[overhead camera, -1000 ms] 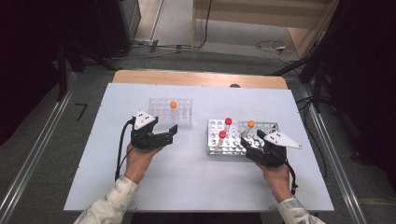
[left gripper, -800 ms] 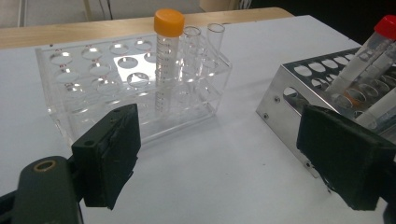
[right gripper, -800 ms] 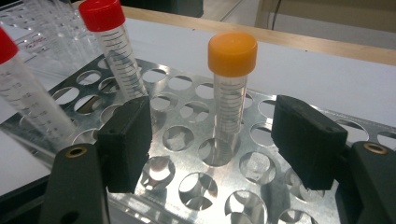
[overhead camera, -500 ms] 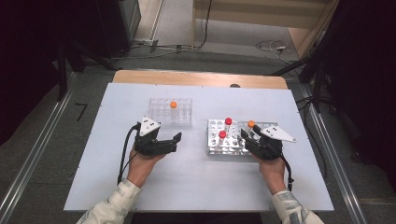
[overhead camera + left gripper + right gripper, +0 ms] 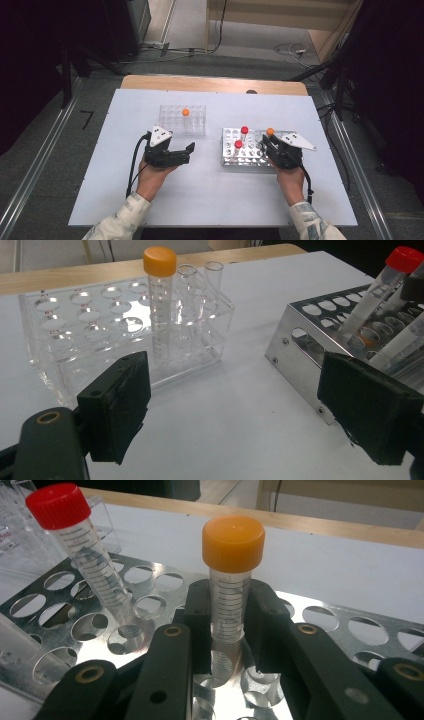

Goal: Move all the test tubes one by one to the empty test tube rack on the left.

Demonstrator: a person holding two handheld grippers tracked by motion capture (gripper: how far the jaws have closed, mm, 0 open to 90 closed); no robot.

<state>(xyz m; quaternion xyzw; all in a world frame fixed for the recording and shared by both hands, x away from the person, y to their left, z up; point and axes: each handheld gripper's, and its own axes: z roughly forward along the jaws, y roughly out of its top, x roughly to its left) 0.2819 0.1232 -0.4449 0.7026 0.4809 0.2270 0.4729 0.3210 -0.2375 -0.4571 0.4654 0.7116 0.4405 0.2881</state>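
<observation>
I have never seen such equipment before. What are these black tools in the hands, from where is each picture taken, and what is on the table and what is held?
A person sits at a white table and holds one hand tool in each hand. Each tool ends in two black jaws, like tongs.

The high view looks down from above the person. Each of the other two pictures comes from a small camera that rides on one tool and looks along its jaws.

On the table stand two racks for tubes: a clear plastic rack with one orange-capped tube, and a metal rack with two red-capped tubes and another orange-capped one.

The right tongs have just been closing, and now grip the orange-capped tube in the metal rack, which is upright in its hole. The left tongs are open and hold nothing; they wait between the racks.
</observation>
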